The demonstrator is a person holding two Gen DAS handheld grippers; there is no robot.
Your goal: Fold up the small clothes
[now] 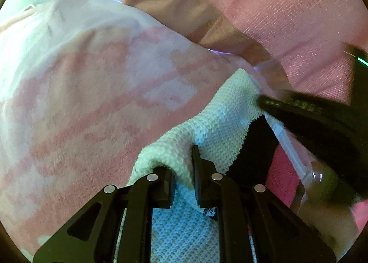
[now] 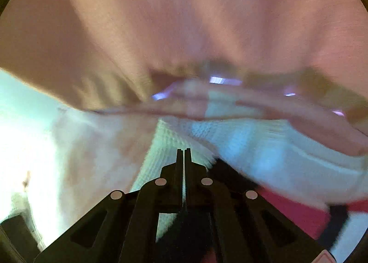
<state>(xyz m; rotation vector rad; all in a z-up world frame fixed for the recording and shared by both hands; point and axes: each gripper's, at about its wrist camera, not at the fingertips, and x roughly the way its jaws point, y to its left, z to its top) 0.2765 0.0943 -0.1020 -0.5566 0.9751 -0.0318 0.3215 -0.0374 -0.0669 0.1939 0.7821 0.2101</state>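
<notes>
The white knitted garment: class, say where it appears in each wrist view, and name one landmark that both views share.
Left wrist view: the white knitted garment runs from bottom centre up to the right, bunched between the left gripper fingers.
Right wrist view: it lies centre, just beyond the shut right gripper.
Shared landmark: the pink patterned cloth left of the garment.

White waffle-knit cloth [image 1: 220, 125] lies on pink-and-white patterned blanket [image 1: 92, 92].

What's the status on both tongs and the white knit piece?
Left tongs pinching a fold of the white knit piece. Right tongs shut; grip unclear. Pink patterned cloth crowds close behind.
</notes>
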